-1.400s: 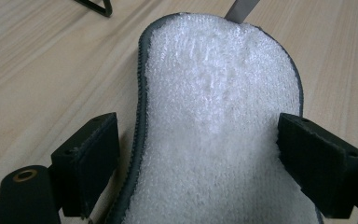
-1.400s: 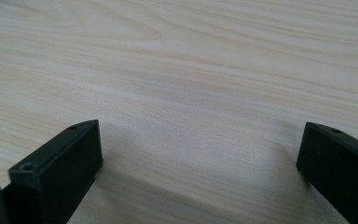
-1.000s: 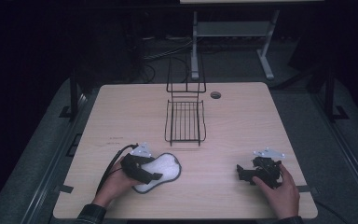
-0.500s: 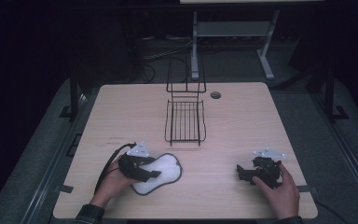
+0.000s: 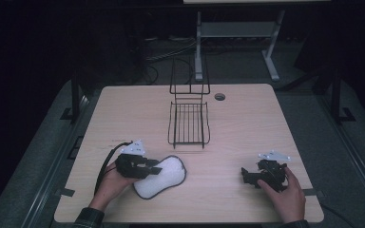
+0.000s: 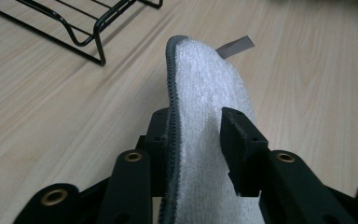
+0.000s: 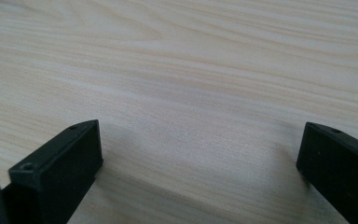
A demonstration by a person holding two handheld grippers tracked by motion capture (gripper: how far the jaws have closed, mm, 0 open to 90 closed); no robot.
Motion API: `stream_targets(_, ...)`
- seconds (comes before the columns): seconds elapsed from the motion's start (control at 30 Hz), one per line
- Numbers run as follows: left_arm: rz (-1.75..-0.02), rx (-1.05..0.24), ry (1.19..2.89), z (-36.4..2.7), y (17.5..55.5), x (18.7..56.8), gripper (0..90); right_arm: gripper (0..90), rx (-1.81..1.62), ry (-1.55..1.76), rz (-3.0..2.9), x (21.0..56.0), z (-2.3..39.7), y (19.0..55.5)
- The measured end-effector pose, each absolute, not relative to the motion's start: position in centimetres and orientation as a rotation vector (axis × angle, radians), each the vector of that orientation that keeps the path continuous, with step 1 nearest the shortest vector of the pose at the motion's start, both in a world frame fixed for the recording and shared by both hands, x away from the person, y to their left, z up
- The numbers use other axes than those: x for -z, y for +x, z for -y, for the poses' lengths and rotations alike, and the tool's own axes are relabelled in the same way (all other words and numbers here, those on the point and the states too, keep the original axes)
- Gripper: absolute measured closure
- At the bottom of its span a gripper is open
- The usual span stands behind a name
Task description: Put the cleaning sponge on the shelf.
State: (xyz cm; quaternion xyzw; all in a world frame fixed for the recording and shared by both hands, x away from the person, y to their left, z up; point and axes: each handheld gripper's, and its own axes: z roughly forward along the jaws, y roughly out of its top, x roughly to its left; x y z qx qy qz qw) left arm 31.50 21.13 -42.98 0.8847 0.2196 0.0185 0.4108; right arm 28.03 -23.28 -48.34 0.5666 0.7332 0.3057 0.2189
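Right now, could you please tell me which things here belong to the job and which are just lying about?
In the job:
- white pad
- left hand-held gripper, jaws just closing around the pad

Lying about:
- wire rack
- right hand-held gripper, open

White fluffy pad (image 5: 164, 176) with grey edging; black wire rack (image 5: 188, 124).
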Motion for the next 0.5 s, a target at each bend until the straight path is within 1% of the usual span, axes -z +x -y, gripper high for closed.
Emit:
stream_targets(0.23, -0.534, 0.004, 2.176, -21.4, 31.3, 42.1, 76.1, 0.0, -0.846, 1.568, -2.029, 48.3, 23.3, 28.0)
stream_targets(0.5, -0.538, 0.046, 2.142, -21.6, 31.2, 41.4, 82.2, 0.0, -0.846, 1.568, -2.029, 48.3, 23.3, 28.0)
